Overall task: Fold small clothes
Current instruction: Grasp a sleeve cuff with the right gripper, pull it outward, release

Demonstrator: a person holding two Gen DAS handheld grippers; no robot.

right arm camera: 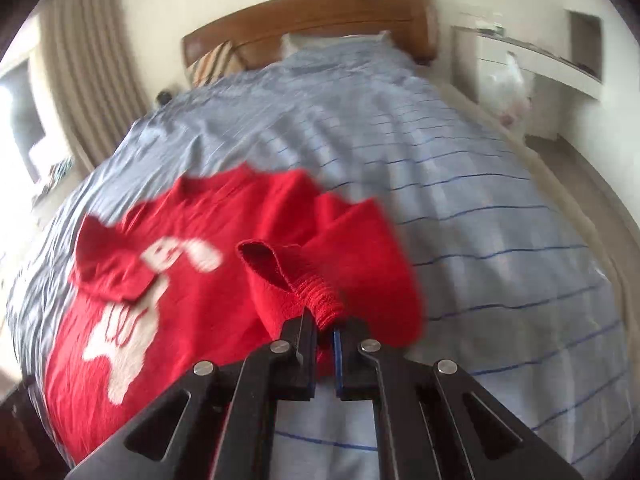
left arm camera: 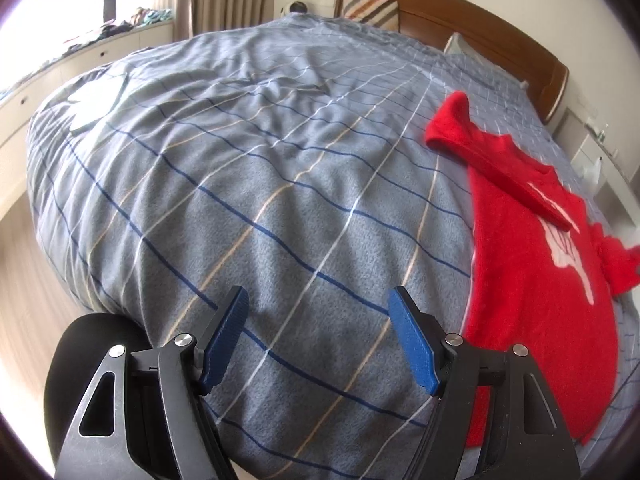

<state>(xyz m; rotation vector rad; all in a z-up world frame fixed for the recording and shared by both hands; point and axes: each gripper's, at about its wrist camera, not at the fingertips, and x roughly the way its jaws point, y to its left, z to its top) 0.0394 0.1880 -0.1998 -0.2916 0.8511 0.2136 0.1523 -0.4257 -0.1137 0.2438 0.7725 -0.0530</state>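
A small red sweater (left arm camera: 536, 280) with a white print lies on the blue checked bed cover (left arm camera: 248, 184), at the right of the left wrist view. Its left sleeve is folded across the chest. My left gripper (left arm camera: 318, 336) is open and empty, above the bare cover to the left of the sweater. In the right wrist view my right gripper (right arm camera: 326, 326) is shut on the ribbed cuff (right arm camera: 320, 300) of the sweater's (right arm camera: 168, 320) right sleeve and holds it lifted over the body. The view is blurred by motion.
A wooden headboard (right arm camera: 320, 16) with a striped pillow (left arm camera: 372, 10) stands at the far end of the bed. White drawers (left arm camera: 60, 68) run along the left wall, a white desk (right arm camera: 532, 60) along the right. A black round object (left arm camera: 84, 344) sits at the bed's near left corner.
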